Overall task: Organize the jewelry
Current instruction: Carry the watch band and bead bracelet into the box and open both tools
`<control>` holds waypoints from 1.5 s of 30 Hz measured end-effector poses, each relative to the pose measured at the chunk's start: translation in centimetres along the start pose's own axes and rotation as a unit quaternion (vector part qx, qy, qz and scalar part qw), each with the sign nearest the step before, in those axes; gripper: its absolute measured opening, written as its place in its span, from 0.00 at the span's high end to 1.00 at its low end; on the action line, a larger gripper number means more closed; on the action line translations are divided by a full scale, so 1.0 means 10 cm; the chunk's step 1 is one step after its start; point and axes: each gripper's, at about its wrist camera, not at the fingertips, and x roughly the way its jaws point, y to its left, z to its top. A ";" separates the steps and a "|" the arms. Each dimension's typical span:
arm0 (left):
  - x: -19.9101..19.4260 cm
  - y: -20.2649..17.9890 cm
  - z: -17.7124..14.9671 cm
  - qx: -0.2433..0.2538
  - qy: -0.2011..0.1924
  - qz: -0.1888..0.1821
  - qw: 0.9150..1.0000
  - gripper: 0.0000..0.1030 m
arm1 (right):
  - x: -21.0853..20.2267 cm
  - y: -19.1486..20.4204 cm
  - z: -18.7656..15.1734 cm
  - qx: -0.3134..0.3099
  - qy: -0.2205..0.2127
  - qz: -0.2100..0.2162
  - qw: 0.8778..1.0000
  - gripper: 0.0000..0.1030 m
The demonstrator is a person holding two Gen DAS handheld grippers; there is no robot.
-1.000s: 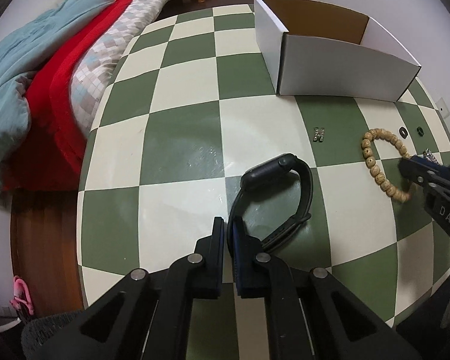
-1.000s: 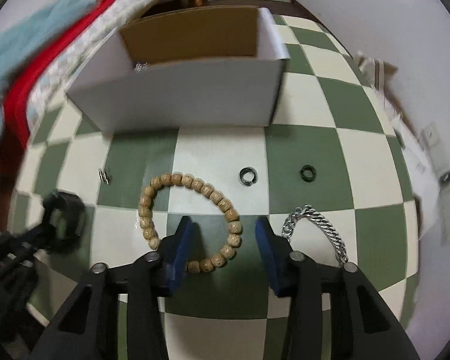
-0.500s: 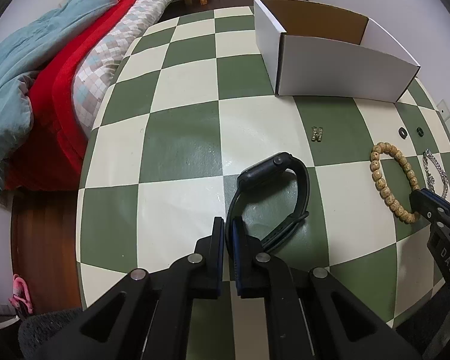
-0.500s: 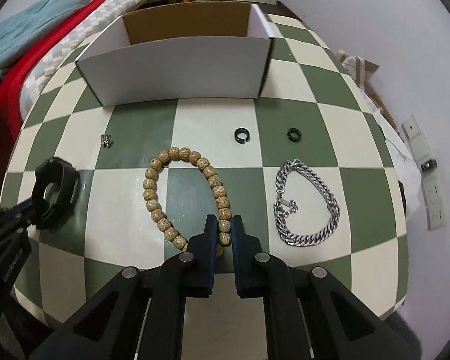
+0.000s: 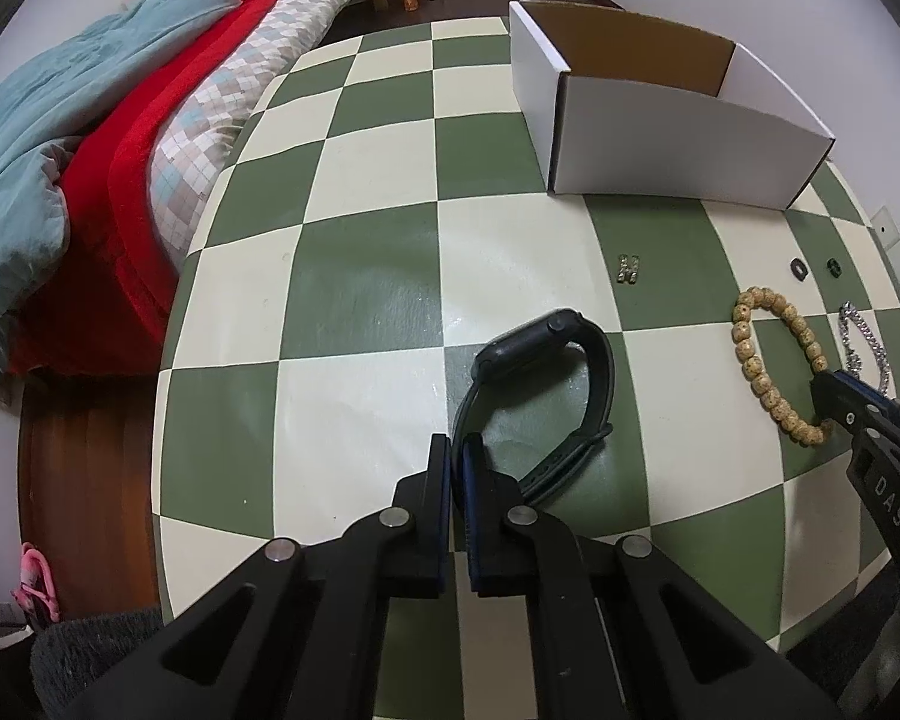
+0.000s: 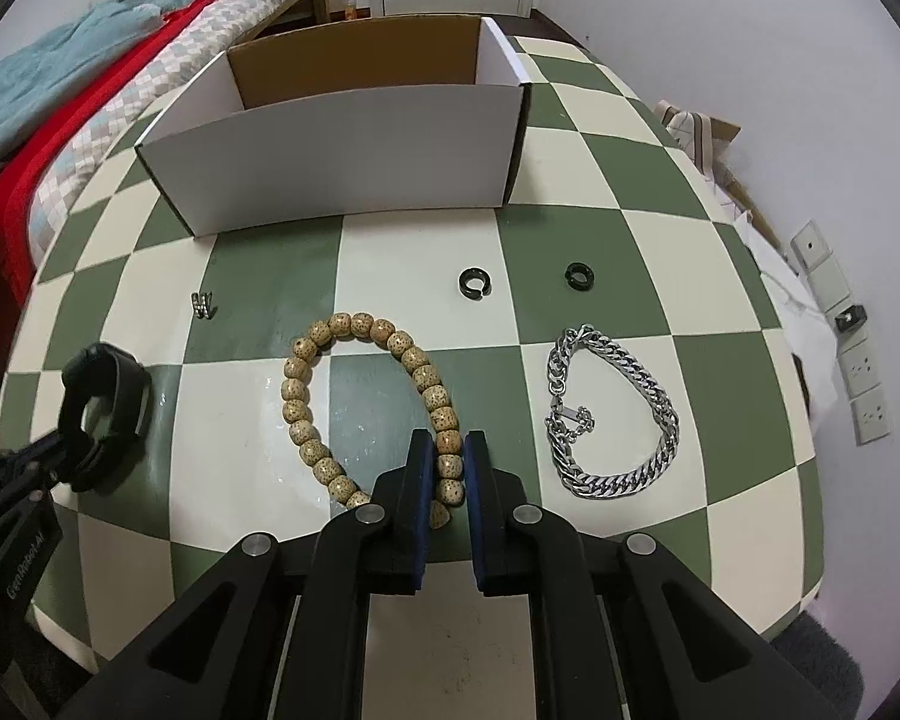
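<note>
Low over the table, left gripper clamped on watch strap, right gripper on bead bracelet.

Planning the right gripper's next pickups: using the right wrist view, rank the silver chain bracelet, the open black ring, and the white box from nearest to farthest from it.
Measured from the right gripper:
1. Silver chain bracelet, just to its right.
2. Open black ring, ahead, past the beads.
3. White box, farthest, at the back.
</note>
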 end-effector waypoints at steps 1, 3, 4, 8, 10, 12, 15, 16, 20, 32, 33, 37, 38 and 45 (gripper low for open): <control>-0.03 0.00 0.00 -0.001 -0.004 -0.002 1.000 0.99 | 0.00 -0.02 0.01 0.003 0.000 0.003 1.000 0.91; -0.10 0.00 0.02 -0.003 -0.011 -0.006 1.000 0.99 | 0.00 -0.05 0.01 0.011 0.000 0.011 1.000 0.91; -0.14 0.00 0.03 -0.003 -0.015 -0.008 1.000 0.99 | -0.01 -0.07 0.01 0.016 -0.001 0.016 1.000 0.91; -0.35 -0.04 0.11 -0.005 -0.038 -0.019 0.999 0.99 | -0.16 -0.13 0.04 0.029 -0.018 0.029 0.999 0.91; -0.47 -0.07 0.17 -0.006 -0.049 -0.026 0.998 0.99 | -0.27 -0.16 0.09 0.034 -0.030 0.035 0.998 0.91; -0.59 -0.10 0.24 -0.007 -0.061 -0.033 0.998 0.99 | -0.39 -0.19 0.16 0.037 -0.043 0.040 0.998 0.91; -0.77 -0.15 0.37 -0.010 -0.079 -0.044 0.996 0.99 | -0.59 -0.23 0.29 0.040 -0.062 0.049 0.996 0.91; -0.84 -0.17 0.44 -0.012 -0.087 -0.048 0.995 0.99 | -0.65 -0.23 0.33 0.039 -0.069 0.051 0.996 0.91; -1.01 -0.22 0.69 -0.017 -0.107 -0.060 0.992 0.99 | -0.93 -0.25 0.56 0.031 -0.095 0.058 0.993 0.91; -0.82 -0.31 1.61 0.000 -0.085 -0.093 0.992 0.99 | -1.32 -0.34 1.50 0.000 -0.131 0.091 0.987 0.91; -0.74 -0.31 1.68 0.001 -0.074 -0.095 0.993 0.99 | -1.29 -0.34 1.57 -0.001 -0.128 0.094 0.987 0.91; -0.44 -0.34 1.82 0.006 -0.035 -0.105 0.994 0.98 | -1.04 -0.33 1.84 0.000 -0.097 0.117 0.988 0.91; -0.36 -0.34 1.84 0.007 -0.023 -0.108 0.994 0.98 | -0.98 -0.32 1.88 0.002 -0.090 0.121 0.989 0.91; 0.03 -0.35 1.95 0.002 0.033 -0.109 0.994 0.89 | -0.44 -0.26 2.13 0.018 -0.023 0.162 0.986 0.91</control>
